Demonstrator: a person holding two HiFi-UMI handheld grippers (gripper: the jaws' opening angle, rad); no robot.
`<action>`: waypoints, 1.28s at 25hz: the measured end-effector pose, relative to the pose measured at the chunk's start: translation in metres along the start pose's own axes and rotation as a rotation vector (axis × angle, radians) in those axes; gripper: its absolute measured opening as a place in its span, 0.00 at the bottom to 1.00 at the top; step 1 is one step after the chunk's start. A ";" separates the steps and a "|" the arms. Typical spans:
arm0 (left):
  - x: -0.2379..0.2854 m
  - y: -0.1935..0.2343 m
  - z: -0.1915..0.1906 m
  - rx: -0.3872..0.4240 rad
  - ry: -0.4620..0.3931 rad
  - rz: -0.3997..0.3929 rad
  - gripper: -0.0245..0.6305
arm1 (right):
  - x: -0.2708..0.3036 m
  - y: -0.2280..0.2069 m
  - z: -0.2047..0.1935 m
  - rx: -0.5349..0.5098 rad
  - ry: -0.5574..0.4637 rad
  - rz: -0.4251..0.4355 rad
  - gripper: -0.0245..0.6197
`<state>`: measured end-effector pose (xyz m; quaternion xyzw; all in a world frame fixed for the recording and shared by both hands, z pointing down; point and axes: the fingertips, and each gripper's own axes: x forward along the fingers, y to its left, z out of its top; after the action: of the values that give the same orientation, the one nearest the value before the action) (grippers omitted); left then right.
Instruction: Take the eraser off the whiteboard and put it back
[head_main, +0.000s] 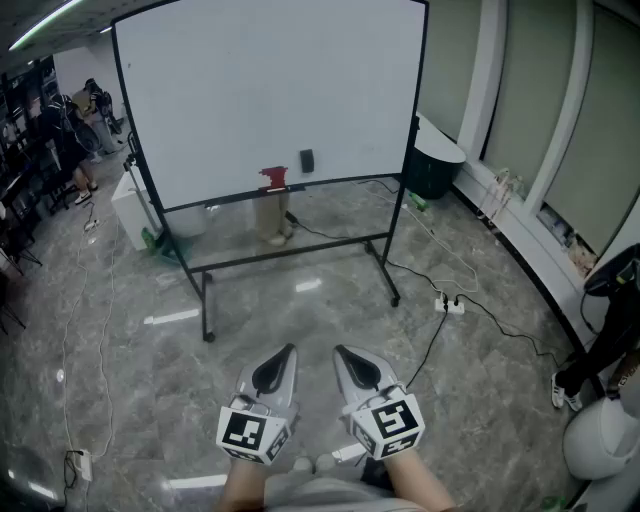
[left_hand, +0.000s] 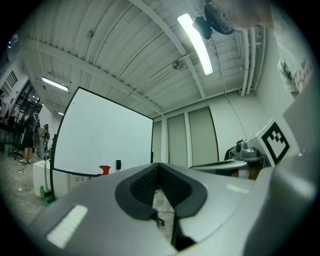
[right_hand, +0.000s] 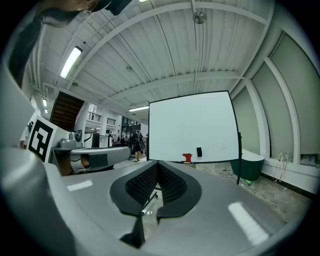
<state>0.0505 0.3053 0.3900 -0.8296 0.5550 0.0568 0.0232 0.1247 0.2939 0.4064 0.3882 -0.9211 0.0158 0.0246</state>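
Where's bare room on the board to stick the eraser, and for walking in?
Whiteboard face is bare everywhere above and left of the black eraser, and right of it up to the frame. Tight only low centre, where the red object sits on the ledge beside the eraser. Floor before the stand is bare; cables cross at right.

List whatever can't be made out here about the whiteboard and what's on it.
- Small dark block on the whiteboard: too small in every view to confirm it is the eraser.
- Red object at the board's lower rail: too small to identify, head view.
- Beige thing behind the board: top hidden by the rail, head view.
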 end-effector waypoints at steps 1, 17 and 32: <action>0.001 0.001 0.000 -0.002 0.000 0.001 0.04 | 0.001 -0.001 0.001 -0.002 0.002 -0.001 0.04; 0.023 0.009 -0.015 -0.042 0.009 0.010 0.04 | 0.010 -0.017 0.011 -0.010 -0.067 0.012 0.04; 0.102 0.072 -0.025 -0.034 0.010 -0.001 0.04 | 0.103 -0.053 0.007 -0.033 0.004 0.052 0.04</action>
<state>0.0244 0.1818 0.4039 -0.8303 0.5538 0.0621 0.0062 0.0910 0.1828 0.4060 0.3635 -0.9310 0.0018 0.0326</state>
